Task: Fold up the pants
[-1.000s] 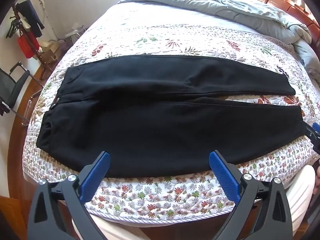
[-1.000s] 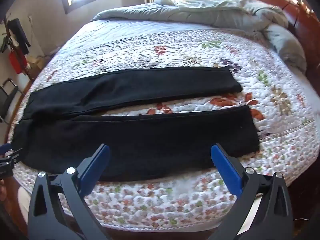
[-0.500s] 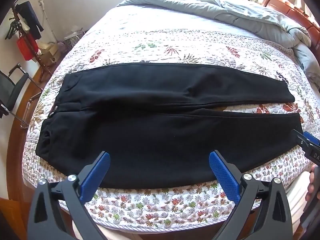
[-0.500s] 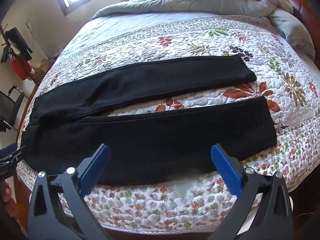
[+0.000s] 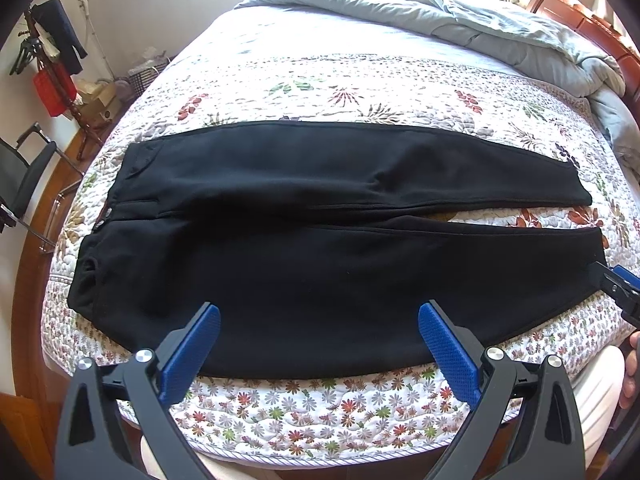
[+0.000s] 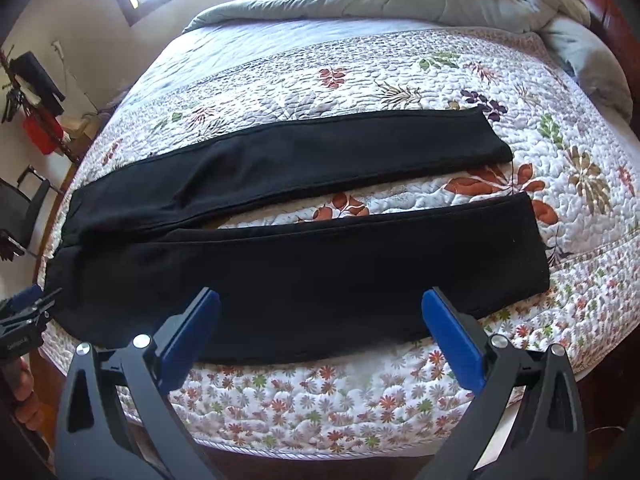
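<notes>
Black pants [image 5: 312, 248] lie flat across the floral quilt, waistband at the left, the two legs running right with a narrow gap between them. My left gripper [image 5: 320, 344] hovers open over the near edge of the seat and thigh area, holding nothing. In the right wrist view the pants [image 6: 320, 264] show both leg ends. My right gripper [image 6: 320, 336] is open above the near leg's front edge, empty. Each gripper shows at the edge of the other's view: the right gripper [image 5: 618, 290], the left gripper [image 6: 24, 320].
The quilted bed [image 5: 320, 412] ends just below the pants. A grey duvet [image 5: 500, 28] is bunched at the far side by a wooden headboard [image 5: 580, 20]. A chair [image 5: 20, 176] and a coat rack [image 5: 56, 76] stand on the left. A person's pale trouser leg [image 5: 596, 396] is at lower right.
Both grippers have moved forward and lower toward the bed, so the pants sit larger and lower in each view. Both stay open. The pants have not moved.
</notes>
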Demonstrator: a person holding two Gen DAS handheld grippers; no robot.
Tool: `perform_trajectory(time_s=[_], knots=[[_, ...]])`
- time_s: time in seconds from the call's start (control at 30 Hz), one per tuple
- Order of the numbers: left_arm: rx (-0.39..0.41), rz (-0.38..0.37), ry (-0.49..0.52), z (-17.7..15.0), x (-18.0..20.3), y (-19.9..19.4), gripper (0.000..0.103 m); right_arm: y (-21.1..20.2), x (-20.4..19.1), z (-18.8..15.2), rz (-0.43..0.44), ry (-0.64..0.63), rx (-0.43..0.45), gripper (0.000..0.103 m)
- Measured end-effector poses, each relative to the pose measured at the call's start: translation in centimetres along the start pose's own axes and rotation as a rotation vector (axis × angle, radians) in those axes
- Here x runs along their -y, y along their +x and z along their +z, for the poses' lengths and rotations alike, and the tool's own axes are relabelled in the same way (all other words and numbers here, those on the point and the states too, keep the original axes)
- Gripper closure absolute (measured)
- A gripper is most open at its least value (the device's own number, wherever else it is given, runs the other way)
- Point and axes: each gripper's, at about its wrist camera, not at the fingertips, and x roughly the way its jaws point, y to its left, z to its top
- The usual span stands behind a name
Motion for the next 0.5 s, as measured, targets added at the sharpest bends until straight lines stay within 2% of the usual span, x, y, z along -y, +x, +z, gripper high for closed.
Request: perform_trajectory(time_s=[0.33, 0.5], knots=[[-0.014, -0.001, -0.001, -0.1, 0.3, 0.7, 0.004, -0.5, -1.3, 0.1, -0.046, -0.053, 0.014, 0.003], [-0.009, 0.000, 0.001, -0.1, 0.3, 0.7, 0.004, -0.6, -1.3, 0.2, -0.032, -0.046, 0.013, 0.003]])
